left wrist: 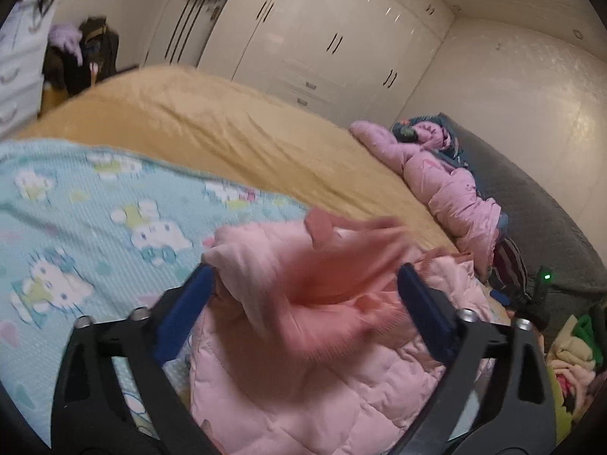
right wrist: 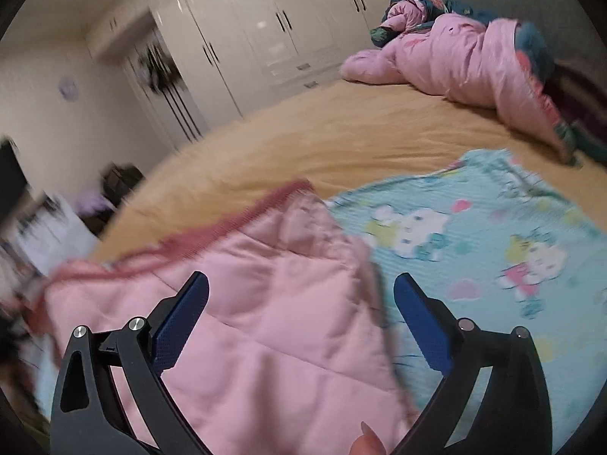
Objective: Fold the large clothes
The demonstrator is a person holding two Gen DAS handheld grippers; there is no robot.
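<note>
Presently both tools are held low over the bed [right wrist: 341,121], fingers spread apart: left tool [left wrist: 305,278], right tool [right wrist: 301,284]. Between them a pink quilted jacket [right wrist: 265,326] is seen, crumpled, lying on a cartoon-print blue blanket [right wrist: 474,235].

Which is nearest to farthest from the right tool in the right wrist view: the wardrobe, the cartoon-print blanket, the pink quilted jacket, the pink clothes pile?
1. pink quilted jacket, between its fingers
2. cartoon-print blanket, right
3. pink clothes pile, upper right
4. wardrobe, far wall

Pink quilted jacket [right wrist: 242,303], mustard bedspread [left wrist: 212,129], turquoise cartoon-print blanket [right wrist: 474,227]
</note>
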